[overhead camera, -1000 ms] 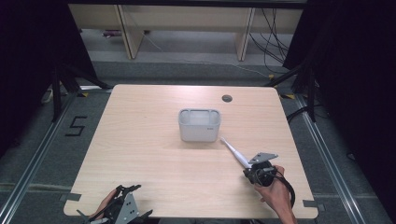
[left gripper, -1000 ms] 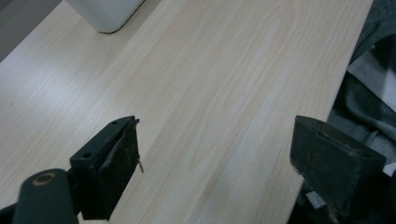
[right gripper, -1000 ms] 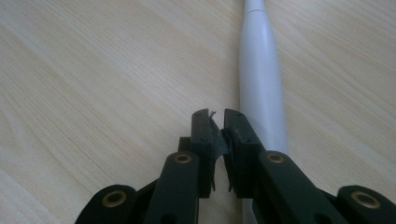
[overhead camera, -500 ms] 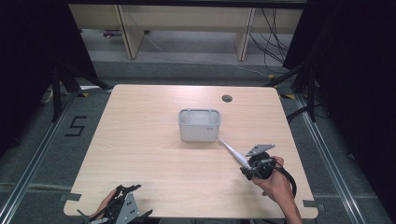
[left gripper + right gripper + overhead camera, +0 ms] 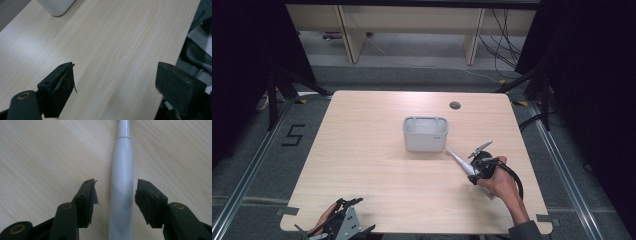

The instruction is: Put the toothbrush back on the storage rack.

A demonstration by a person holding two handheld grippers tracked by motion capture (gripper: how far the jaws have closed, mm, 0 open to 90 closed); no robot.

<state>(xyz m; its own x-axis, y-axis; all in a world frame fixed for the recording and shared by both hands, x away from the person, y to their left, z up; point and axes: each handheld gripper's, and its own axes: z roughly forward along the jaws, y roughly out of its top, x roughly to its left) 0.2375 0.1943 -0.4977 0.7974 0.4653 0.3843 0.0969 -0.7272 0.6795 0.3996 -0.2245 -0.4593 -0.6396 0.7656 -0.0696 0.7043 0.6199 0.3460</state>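
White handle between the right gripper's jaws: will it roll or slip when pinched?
The white handle looks round and tapered, so it may roll if nudged sideways. Its smooth, glossy surface could slip between the pads of the right gripper, which stand clear of it. It lies straight on the table, so probably stiff.

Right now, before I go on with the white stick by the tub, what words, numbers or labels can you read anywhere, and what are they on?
"5": dark figure marked on the grey floor left of the table.
White tub: no readable lettering on it.
White stick: plain, no print seen in the right gripper view.
Left gripper and right gripper: no readable marks on the black jaws.
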